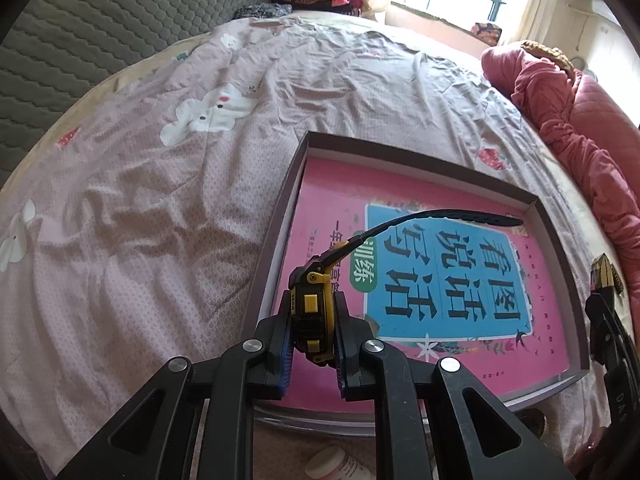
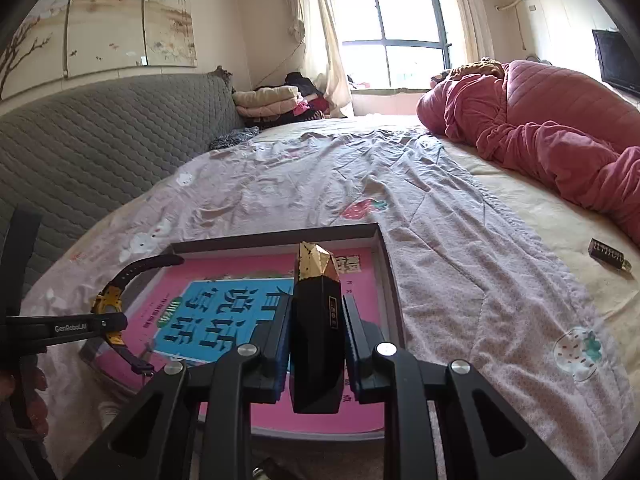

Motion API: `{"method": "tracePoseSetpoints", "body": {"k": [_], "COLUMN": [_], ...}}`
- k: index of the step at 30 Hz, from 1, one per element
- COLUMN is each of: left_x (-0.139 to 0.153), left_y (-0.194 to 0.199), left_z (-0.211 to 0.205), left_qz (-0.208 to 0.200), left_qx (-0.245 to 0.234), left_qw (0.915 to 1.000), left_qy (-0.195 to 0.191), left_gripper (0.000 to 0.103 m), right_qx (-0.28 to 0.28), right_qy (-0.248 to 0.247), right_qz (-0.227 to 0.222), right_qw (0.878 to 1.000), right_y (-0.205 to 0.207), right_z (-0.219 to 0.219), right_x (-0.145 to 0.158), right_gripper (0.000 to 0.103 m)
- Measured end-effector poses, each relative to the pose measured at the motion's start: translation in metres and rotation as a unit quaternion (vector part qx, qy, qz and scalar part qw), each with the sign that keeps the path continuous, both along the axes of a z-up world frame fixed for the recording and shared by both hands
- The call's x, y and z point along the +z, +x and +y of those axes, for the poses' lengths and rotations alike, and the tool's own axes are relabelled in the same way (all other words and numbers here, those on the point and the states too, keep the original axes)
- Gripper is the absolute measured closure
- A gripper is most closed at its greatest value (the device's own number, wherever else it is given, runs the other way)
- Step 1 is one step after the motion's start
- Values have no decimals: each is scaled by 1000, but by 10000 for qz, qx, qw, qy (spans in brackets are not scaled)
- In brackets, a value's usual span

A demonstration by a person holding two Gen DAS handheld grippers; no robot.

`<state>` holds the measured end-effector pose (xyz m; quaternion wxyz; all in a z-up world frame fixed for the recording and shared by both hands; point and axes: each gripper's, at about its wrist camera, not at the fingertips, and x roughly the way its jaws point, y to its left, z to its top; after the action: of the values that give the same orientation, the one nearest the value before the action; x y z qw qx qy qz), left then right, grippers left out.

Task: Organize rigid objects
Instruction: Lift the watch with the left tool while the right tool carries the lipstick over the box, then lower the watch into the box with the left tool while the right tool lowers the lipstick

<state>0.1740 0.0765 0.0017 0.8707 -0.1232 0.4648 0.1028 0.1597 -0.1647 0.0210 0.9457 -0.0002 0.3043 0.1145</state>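
My left gripper point(image 1: 313, 320) is shut on a yellow and black wristwatch point(image 1: 314, 304), its strap point(image 1: 440, 220) sticking out over a shallow brown box point(image 1: 280, 216) that holds a pink book point(image 1: 340, 200). My right gripper point(image 2: 316, 320) is shut on a black box with a gold faceted top point(image 2: 316, 320), upright above the same shallow box point(image 2: 384, 256). The left gripper with the watch point(image 2: 108, 308) shows at the left of the right wrist view. The black and gold box point(image 1: 606, 276) shows at the right edge of the left wrist view.
The box lies on a bed with a pinkish patterned sheet point(image 1: 160, 200). A red quilt point(image 2: 560, 128) is piled at the right. A small dark object point(image 2: 608, 258) lies on the beige sheet. A white bottle point(image 1: 336, 464) lies below the box. A grey headboard point(image 2: 100, 140) stands left.
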Motion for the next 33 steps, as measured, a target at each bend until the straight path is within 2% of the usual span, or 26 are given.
{"method": "tracePoseSetpoints", "body": {"k": [15,27,33], "left_x": [-6,-6,-6], "left_y": [2,0,-2], "left_z": [-3,-6,-5], "left_qz": [232,321,339], "left_qx": [-85,-204,-179], "left_qw": [9997,9992,9992], "left_qy": [33,109,138], "left_gripper": [86,86,86], "right_qx": [-267,-326,-305], "right_qy": [-642,-707,-993], "right_qz": [718,892,905], "right_qw": [9950,9930,9905], "right_y": [19,21,20], "right_z": [4,4,12], "right_x": [-27,-34,-39], "right_gripper": [79,79,79]}}
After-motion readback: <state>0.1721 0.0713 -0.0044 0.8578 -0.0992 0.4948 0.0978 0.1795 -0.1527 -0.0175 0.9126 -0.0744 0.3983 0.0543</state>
